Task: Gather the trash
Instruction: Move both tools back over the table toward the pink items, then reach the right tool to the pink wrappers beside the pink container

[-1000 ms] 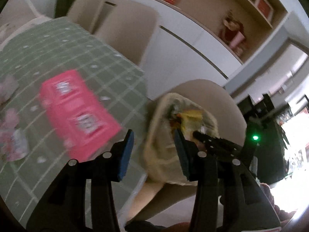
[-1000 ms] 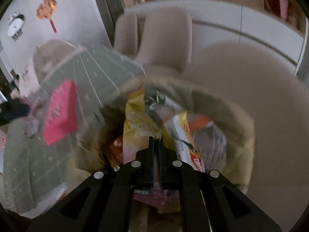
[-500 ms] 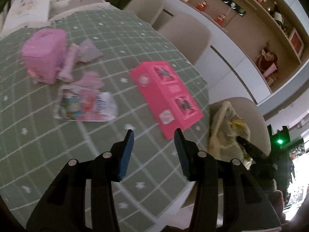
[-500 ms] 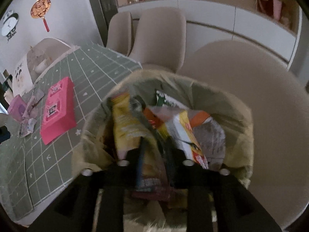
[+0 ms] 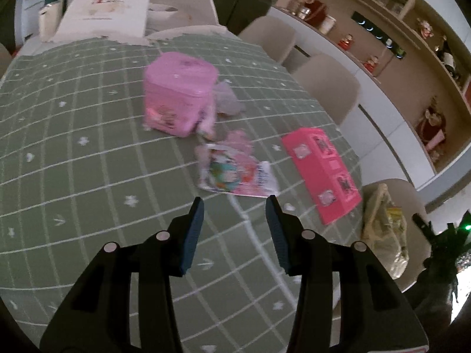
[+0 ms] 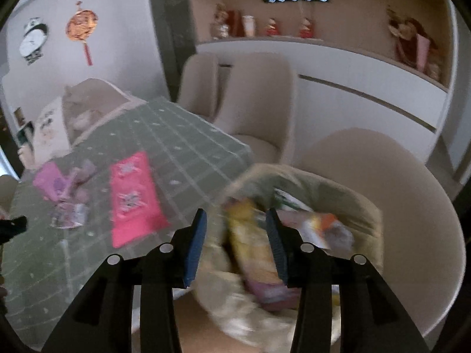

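My left gripper point(image 5: 234, 206) is open over the green checked tablecloth point(image 5: 88, 176), just short of a crumpled pink snack wrapper point(image 5: 235, 173). Beyond the wrapper stand a pink tin point(image 5: 176, 97) and pale scraps point(image 5: 226, 100); a flat hot-pink box point(image 5: 323, 170) lies to the right. My right gripper point(image 6: 235, 220) hangs above a yellowish trash bag point(image 6: 323, 194) on a beige chair, its jaws opening with nothing pressed between them. Yellow and orange wrappers point(image 6: 250, 241) fill the bag. The same bag point(image 5: 382, 229) shows past the table's right edge.
Beige chairs point(image 6: 259, 103) stand around the table. A white cabinet with shelves of ornaments point(image 6: 294, 23) runs along the back wall. A white illustrated box point(image 5: 112, 3) sits at the table's far end. The right gripper's dark body point(image 5: 435, 241) shows beside the bag.
My left gripper swung from the bag at the table's edge over to the wrappers on the cloth. My right gripper went from shut inside the bag to open and rose above it.
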The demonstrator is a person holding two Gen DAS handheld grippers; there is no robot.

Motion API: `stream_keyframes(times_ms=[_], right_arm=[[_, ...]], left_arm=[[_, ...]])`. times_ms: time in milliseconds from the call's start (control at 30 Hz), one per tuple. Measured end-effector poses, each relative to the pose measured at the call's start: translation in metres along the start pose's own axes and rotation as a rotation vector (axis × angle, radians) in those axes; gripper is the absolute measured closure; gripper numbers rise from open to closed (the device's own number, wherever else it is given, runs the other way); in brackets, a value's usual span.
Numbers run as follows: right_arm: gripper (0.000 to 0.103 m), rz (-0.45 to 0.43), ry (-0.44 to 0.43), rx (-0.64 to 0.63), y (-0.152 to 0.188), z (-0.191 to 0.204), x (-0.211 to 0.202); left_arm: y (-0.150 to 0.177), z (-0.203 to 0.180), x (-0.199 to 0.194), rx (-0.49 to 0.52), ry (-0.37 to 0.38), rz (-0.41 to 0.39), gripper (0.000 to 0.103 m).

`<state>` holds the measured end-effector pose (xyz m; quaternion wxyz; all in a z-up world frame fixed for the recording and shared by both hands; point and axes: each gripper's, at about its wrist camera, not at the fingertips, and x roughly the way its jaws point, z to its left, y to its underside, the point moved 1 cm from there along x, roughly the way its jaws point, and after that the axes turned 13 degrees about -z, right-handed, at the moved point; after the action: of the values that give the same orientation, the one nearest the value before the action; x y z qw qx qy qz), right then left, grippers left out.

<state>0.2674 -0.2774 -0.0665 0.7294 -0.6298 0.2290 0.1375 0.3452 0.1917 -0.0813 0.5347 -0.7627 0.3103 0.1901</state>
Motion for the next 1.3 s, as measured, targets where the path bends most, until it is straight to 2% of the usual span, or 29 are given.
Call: stream_keyframes(times_ms=[200, 333, 533, 733, 900, 1133, 1233, 1267, 1300], right_arm=[[0.063, -0.001, -0.128, -0.034, -0.008, 0.057, 0.017], [0.063, 0.004, -0.217, -0.065, -0.011, 0.093, 0.026], [0.063, 0.005, -0.351, -0.144, -0.017, 0.135, 0.040], [0.063, 0.020, -0.380, -0.163, -0.026, 0.151, 0.063], [0.063, 0.043, -0.388, -0.167, -0.029, 0.157, 0.085], [0.063, 0.110, -0.402, -0.157, -0.025, 0.168, 0.129], [0.063, 0.134, -0.420, -0.168, -0.025, 0.179, 0.147], [0.063, 0.138, -0.426, -0.173, -0.025, 0.183, 0.151], [0.063, 0.145, -0.437, -0.186, -0.026, 0.189, 0.157]], left_arm=[[-0.003, 0.028, 0.001, -0.025, -0.058, -0.011, 0.061], [-0.005, 0.029, 0.011, -0.018, -0.042, -0.004, 0.061], [-0.016, 0.013, 0.032, 0.047, 0.001, -0.032, 0.061], [-0.036, -0.005, 0.074, 0.095, -0.026, -0.051, 0.061], [-0.043, -0.009, 0.113, 0.127, -0.135, -0.053, 0.062], [-0.048, -0.008, 0.145, 0.154, -0.109, -0.013, 0.063], [-0.050, 0.001, 0.154, 0.112, -0.130, 0.007, 0.087], [-0.051, 0.005, 0.156, 0.093, -0.138, 0.017, 0.098], [-0.051, 0.010, 0.155, 0.059, -0.130, 0.032, 0.101]])
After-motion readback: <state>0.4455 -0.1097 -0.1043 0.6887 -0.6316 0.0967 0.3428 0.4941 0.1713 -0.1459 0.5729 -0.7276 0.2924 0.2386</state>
